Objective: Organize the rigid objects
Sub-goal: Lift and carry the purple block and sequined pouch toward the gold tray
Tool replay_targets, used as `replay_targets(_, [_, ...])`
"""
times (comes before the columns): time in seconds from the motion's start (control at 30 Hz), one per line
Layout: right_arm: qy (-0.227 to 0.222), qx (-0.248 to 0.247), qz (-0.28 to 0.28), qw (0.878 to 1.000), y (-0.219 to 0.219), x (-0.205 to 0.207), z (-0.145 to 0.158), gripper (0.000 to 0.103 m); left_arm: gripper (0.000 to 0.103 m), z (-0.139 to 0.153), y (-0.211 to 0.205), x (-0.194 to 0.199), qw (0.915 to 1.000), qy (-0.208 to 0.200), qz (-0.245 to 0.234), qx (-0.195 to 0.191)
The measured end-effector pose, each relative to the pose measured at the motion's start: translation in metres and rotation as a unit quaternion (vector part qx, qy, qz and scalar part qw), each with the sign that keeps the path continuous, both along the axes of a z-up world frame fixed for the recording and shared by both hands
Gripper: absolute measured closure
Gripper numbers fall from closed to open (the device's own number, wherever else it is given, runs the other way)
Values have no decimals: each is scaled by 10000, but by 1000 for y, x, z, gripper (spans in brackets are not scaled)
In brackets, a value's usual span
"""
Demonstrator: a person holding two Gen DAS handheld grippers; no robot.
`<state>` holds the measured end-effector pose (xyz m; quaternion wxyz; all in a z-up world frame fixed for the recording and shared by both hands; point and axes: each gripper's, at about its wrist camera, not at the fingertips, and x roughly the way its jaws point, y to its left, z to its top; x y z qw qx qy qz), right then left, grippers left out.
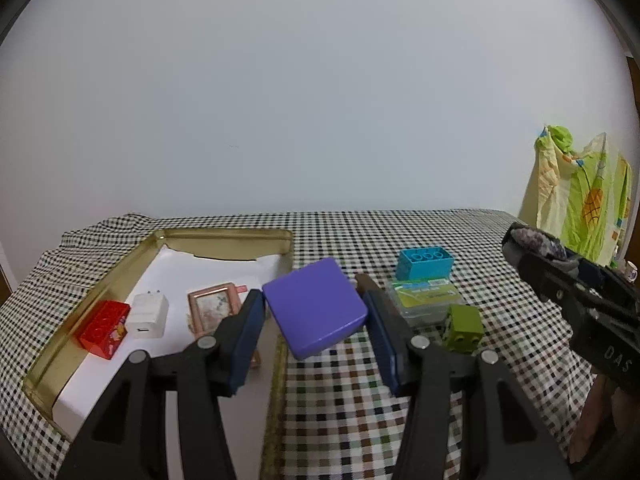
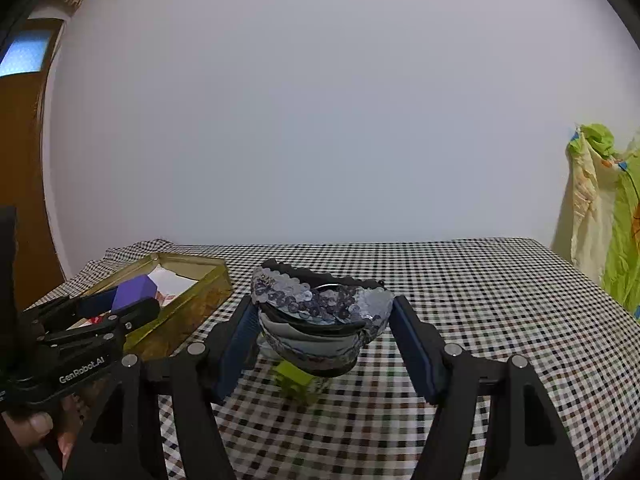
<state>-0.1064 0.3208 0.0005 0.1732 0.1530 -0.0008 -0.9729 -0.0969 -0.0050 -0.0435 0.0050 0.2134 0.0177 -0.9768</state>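
L gripper pinches a purple block betw. its blue pads, block tilted, held clear of the cloth over the near rim of the gold tin tray. Side of the L tool, seen from the R cam, reads "GenRobot.AI". R gripper pinches a sequin pouch, silver/purple sequins w/ dark trim, pads pressed on both ends, lifted above the cloth. R tool body in the L cam shows "DAS", rest cut off.

Inside the tray, on white paper: red brick w/ a printed pic, writing too blurred to read; white charger plug just beside it; copper-framed card next, partly behind the L finger.

On the checked tablecloth, right of the tray: blue brick stacked on a clear case w/ green label, label text too small to read; green brick touching the case's near corner. In the R cam the green brick sits under the pouch.

Green/yellow printed cloth hangs far right.
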Motion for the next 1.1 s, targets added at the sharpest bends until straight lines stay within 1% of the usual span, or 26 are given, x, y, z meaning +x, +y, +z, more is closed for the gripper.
replay_targets(0.23, [46, 36, 160, 9999, -14, 2, 0, 34, 52, 2, -9, 6, 9998, 144, 142, -79])
replay_targets(0.63, [34, 132, 403, 9991, -34, 5, 0, 34, 52, 2, -31, 9, 9992, 151, 361, 26])
replay_targets(0.9, [4, 231, 617, 9978, -51, 8, 0, 34, 52, 2, -36, 12, 9987, 170, 478, -43])
replay_targets(1.1, [-37, 264, 746, 9969, -63, 8, 1, 34, 52, 2, -43, 15, 9983, 173, 548, -20])
